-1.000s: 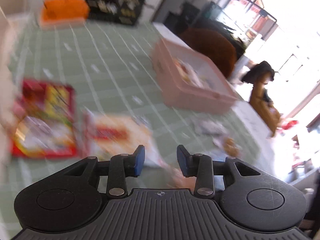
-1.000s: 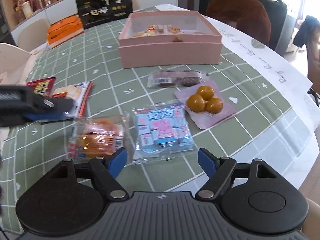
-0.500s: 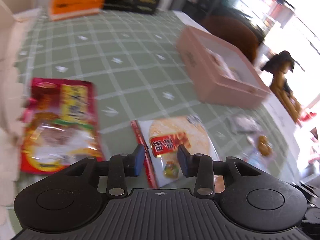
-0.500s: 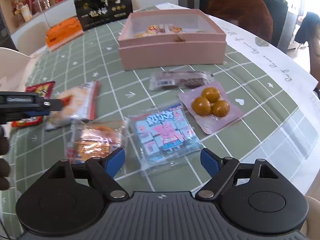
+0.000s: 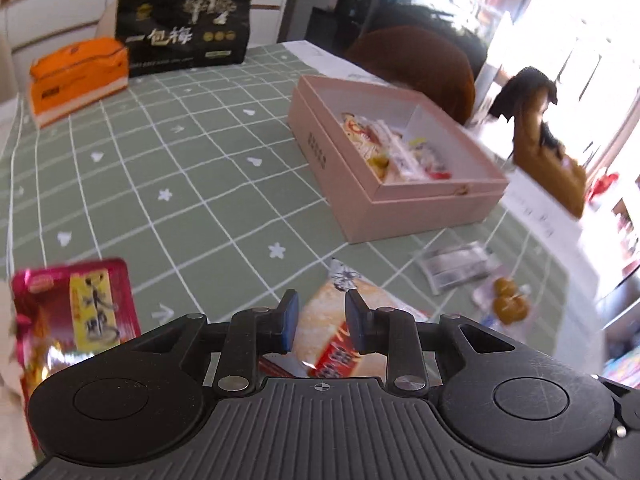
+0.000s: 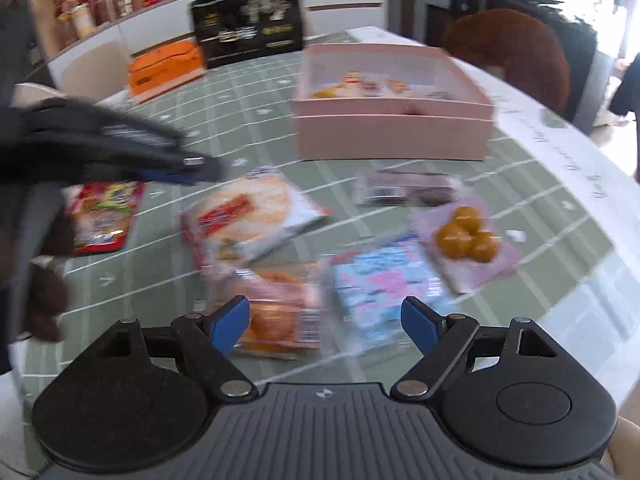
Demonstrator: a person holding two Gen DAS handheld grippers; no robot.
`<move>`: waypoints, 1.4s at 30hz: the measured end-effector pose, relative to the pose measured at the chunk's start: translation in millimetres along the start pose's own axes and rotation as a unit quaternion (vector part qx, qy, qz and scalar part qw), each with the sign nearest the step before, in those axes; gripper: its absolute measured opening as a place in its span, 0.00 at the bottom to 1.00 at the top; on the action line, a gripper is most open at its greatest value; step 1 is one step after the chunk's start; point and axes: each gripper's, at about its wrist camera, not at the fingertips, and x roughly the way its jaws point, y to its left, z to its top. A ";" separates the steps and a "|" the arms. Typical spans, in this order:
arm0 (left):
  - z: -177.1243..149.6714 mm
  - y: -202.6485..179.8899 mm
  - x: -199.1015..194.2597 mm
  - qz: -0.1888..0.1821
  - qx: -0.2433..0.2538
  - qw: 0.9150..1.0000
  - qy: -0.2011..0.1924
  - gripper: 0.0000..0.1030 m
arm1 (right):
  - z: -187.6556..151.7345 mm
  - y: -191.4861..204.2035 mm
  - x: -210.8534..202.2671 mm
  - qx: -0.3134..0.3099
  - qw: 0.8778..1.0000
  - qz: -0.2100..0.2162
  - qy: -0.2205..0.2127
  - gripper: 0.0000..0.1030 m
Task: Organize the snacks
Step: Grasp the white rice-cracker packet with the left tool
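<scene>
The left gripper (image 5: 318,322) is closing its jaws around the rice cracker pack (image 5: 332,330) at 6 o'clock on the green checked tablecloth (image 5: 192,184), pads not pressing it yet. The right gripper (image 6: 325,324) hangs spread wide over the orange pastry pack (image 6: 276,308) and blue-pink candy pack (image 6: 384,284), gripping nothing. The pink box (image 5: 400,184) with snacks inside sits farther off around 1 o'clock.

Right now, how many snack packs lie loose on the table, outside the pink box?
6: red pouch far left, rice cracker pack, orange pastry pack, blue-pink pack, dark bar, yellow balls pack. Others may be hidden.
</scene>
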 end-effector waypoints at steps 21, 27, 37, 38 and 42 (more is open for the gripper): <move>-17.3 -34.8 -20.5 -0.005 0.132 0.991 -0.022 0.32 | -11.6 -64.7 15.5 0.042 0.989 -0.138 -0.005 0.94; -27.7 -75.8 13.1 0.010 0.219 0.975 0.042 0.37 | -17.7 -71.1 5.2 0.060 0.991 -0.121 -0.008 0.94; -22.2 -62.1 13.0 -0.045 0.191 0.979 0.050 0.55 | -23.3 -64.7 -5.3 0.065 0.993 -0.096 -0.005 0.94; -21.7 -58.7 11.2 -0.037 0.188 0.980 0.045 0.54 | -24.6 -63.8 -2.9 0.065 0.993 -0.095 -0.001 0.94; -19.7 -41.3 12.0 -0.009 0.173 0.984 0.036 0.56 | -31.4 -58.5 7.5 0.066 0.994 -0.090 0.019 0.94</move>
